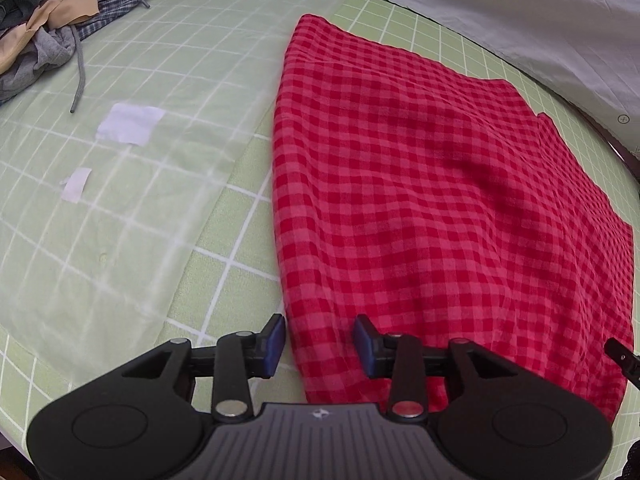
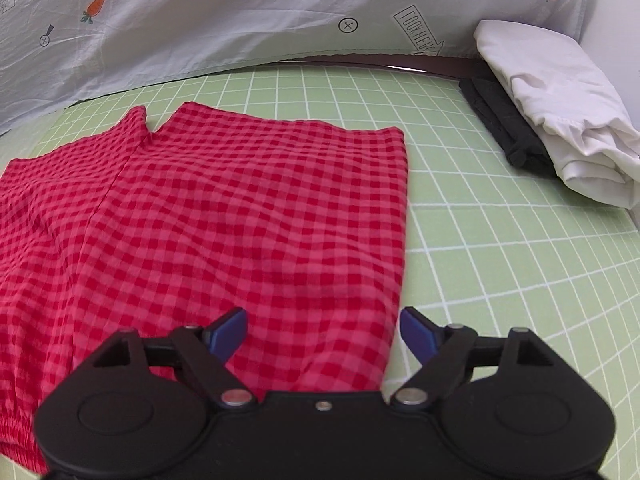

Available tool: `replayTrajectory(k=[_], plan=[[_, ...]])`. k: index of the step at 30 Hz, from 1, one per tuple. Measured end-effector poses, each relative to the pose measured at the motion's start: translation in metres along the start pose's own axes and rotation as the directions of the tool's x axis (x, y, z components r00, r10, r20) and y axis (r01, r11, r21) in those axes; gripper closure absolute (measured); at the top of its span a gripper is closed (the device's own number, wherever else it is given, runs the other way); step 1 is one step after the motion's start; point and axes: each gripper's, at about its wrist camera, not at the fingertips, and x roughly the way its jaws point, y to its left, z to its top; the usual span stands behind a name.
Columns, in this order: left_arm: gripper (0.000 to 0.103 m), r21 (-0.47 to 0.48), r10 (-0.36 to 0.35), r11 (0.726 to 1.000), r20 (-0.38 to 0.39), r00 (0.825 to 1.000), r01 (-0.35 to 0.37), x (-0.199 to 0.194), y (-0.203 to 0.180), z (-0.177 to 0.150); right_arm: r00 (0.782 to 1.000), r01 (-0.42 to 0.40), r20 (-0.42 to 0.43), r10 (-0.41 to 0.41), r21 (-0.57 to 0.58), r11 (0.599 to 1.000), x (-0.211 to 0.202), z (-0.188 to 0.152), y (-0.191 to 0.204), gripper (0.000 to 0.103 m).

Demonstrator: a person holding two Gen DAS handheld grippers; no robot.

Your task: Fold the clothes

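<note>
A red checked garment (image 1: pixel 440 208) lies spread flat on the green grid sheet (image 1: pixel 240 208); it looks like shorts with two legs pointing away in the right wrist view (image 2: pixel 224 216). My left gripper (image 1: pixel 320 344) is open, its blue pads straddling the garment's near left edge. My right gripper (image 2: pixel 322 336) is open, its pads straddling the garment's near right edge. Neither holds cloth. A tip of the right gripper shows at the right edge of the left wrist view (image 1: pixel 620 354).
A pile of unfolded clothes (image 1: pixel 52 20) lies at the far left. A translucent plastic sheet (image 1: pixel 120 184) with white labels covers the left part. A folded white garment (image 2: pixel 560 112) on a dark one (image 2: pixel 504 120) sits at the far right. A grey printed cloth (image 2: pixel 200 20) hangs behind.
</note>
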Motion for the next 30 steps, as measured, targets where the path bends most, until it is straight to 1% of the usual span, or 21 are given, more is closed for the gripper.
replayTrajectory(k=[2,5,8,12,14,16,17,18,19,21,24,27,30], plan=[[0.052,-0.010,-0.006,1.000,0.005,1.000,0.006,-0.002,0.001,-0.006,1.000,-0.005,-0.015,0.005,-0.019,1.000,-0.006,-0.012,0.001,0.018],[0.052,-0.013,-0.008,1.000,0.010,1.000,0.008,-0.004,0.001,-0.013,0.999,-0.013,-0.031,0.012,-0.040,0.999,-0.012,-0.026,0.002,0.018],[0.052,-0.012,-0.009,1.000,0.009,1.000,0.009,-0.005,0.001,-0.019,0.999,-0.006,-0.032,0.004,-0.048,0.999,-0.017,-0.032,-0.001,0.017],[0.052,-0.014,-0.002,1.000,0.009,1.000,0.002,-0.007,0.000,-0.025,1.000,0.010,-0.028,-0.011,-0.028,1.000,-0.021,-0.034,-0.010,0.015],[0.054,-0.023,0.004,1.000,0.010,1.000,-0.004,-0.008,0.000,-0.026,1.000,0.011,-0.029,-0.011,-0.002,1.000,-0.021,-0.032,-0.017,0.014],[0.064,-0.036,0.006,0.999,0.026,1.000,-0.005,-0.010,0.001,-0.027,1.000,0.014,-0.026,-0.013,0.016,1.000,-0.022,-0.031,-0.022,0.013],[0.081,-0.042,0.002,0.999,0.034,0.999,-0.001,-0.012,0.001,-0.026,1.000,0.015,-0.025,-0.015,0.025,1.000,-0.022,-0.031,-0.024,0.013],[0.091,-0.048,-0.004,0.999,0.041,0.999,0.006,-0.013,0.001,-0.025,1.000,0.015,-0.022,-0.015,0.032,0.999,-0.022,-0.031,-0.027,0.013],[0.092,-0.050,-0.006,0.999,0.050,0.999,0.008,-0.014,-0.001,-0.024,1.000,0.015,-0.019,-0.014,0.039,0.999,-0.023,-0.030,-0.029,0.013],[0.099,-0.044,0.002,0.999,0.071,0.997,0.002,-0.017,-0.005,-0.020,1.000,0.014,-0.013,-0.013,0.052,0.999,-0.023,-0.029,-0.034,0.013],[0.100,-0.041,-0.009,0.999,0.102,0.995,0.014,-0.023,-0.011,-0.014,1.000,0.012,-0.004,-0.012,0.072,0.997,-0.023,-0.028,-0.042,0.013],[0.101,-0.034,-0.047,0.998,0.139,0.989,0.052,-0.031,-0.020,-0.006,1.000,0.012,0.004,-0.013,0.098,0.995,-0.024,-0.027,-0.052,0.013],[0.101,0.003,-0.106,0.994,0.177,0.979,0.107,-0.038,-0.038,-0.001,1.000,0.016,0.005,-0.017,0.134,0.991,-0.025,-0.027,-0.065,0.013]])
